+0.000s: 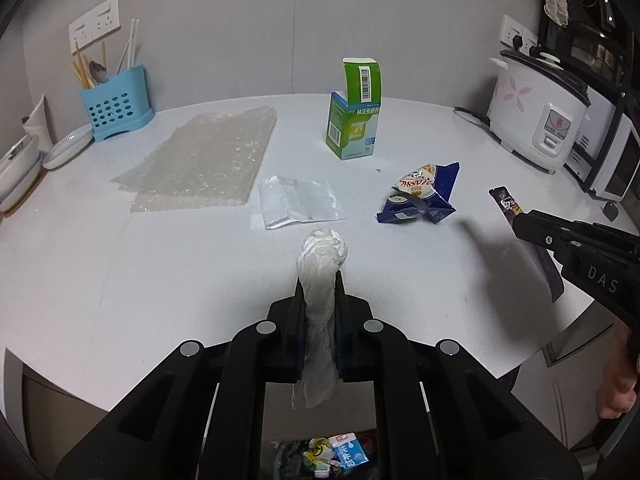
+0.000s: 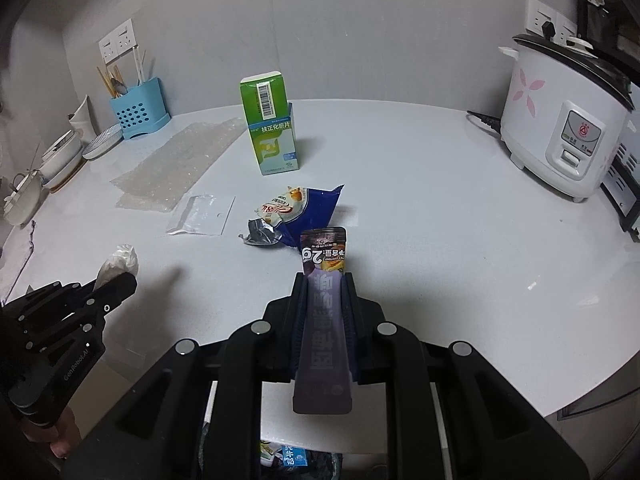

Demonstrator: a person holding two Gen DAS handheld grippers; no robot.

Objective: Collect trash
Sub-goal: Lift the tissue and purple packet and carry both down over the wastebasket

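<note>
Two pieces of trash are in my grip. My left gripper [image 1: 319,280] is pinched on a twisted white tissue [image 1: 320,276], low centre of the left wrist view; it looks light, soft and crushable, so any hold along its length should do. My right gripper [image 2: 325,280] is pinched on a dark purple snack sachet [image 2: 324,320], low centre of the right wrist view; it looks thin, limp and slick, and I judge it best held across its flat middle, as now.

Left on the white counter [image 1: 120,280] are:
- a sheet of bubble wrap [image 1: 200,160], centre left, light and floppy, best taken at an edge;
- a flat clear plastic pouch [image 1: 298,204], just beside it, hard to lift except by a corner;
- a torn blue snack wrapper [image 1: 420,196], right of centre, crinkled, with raised folds to nip;
- an upright green medicine box [image 1: 354,128], flap open, stiff and probably empty.

A bin [image 1: 320,460] at the bottom edge holds a small blue-and-white carton [image 1: 348,452] and other wrappers.
</note>
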